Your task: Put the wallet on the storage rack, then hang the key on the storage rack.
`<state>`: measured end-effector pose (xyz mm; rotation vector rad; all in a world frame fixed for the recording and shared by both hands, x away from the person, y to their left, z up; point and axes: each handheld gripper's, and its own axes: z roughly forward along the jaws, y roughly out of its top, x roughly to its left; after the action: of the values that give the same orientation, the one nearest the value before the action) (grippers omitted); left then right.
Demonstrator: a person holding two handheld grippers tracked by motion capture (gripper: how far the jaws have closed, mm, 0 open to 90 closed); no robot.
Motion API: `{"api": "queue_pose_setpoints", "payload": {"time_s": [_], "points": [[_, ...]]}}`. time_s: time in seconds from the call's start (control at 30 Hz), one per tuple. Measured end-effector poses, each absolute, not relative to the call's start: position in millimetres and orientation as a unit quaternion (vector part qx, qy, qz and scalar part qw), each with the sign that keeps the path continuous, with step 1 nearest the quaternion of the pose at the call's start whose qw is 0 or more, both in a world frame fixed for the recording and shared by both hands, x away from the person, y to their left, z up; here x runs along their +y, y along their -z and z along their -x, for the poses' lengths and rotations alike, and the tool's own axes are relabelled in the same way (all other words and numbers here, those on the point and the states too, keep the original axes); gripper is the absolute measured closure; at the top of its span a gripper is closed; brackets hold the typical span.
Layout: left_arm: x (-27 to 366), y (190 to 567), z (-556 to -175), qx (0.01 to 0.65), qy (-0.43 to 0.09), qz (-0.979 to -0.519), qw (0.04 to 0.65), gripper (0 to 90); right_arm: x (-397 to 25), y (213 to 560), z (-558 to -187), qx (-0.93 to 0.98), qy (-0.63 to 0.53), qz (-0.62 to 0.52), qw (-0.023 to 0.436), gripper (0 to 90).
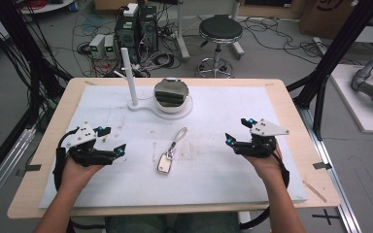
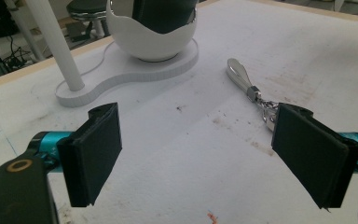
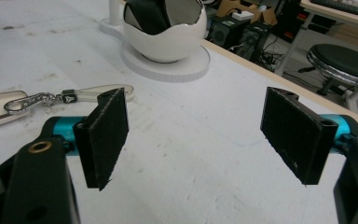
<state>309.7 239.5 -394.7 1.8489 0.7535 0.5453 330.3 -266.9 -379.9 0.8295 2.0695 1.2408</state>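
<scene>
A silver key fob on a short chain with a grey strap loop (image 1: 169,154) lies flat in the middle of the white mat. The strap loop (image 2: 239,73) lies ahead of my left jaws, and the chain (image 3: 32,100) is at the left of the right gripper view. My left gripper (image 1: 110,140) rests left of the fob, open, nothing between its jaws. My right gripper (image 1: 238,131) rests to the fob's right, also open and empty. A white egg-shaped holder (image 1: 173,97) with a dark object inside stands on a white base with an upright post (image 1: 129,74) at the mat's far side.
The white mat (image 1: 223,104) covers most of the wooden table (image 1: 291,111). Beyond the table's far edge stand a black stool (image 1: 220,31), computer boxes (image 1: 136,29) and floor cables. Black frame posts (image 1: 330,53) rise at both sides.
</scene>
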Motion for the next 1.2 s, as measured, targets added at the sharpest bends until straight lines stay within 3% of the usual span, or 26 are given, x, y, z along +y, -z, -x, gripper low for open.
{"api": "queue_pose_setpoints", "payload": {"time_s": [1.2], "points": [[241.9, 392.9, -312.2, 0.308, -0.225, -0.766, 0.518, 15.9, -262.2, 388.5, -333.2, 0.783, -0.448, -0.312, 0.298, 20.4]]}}
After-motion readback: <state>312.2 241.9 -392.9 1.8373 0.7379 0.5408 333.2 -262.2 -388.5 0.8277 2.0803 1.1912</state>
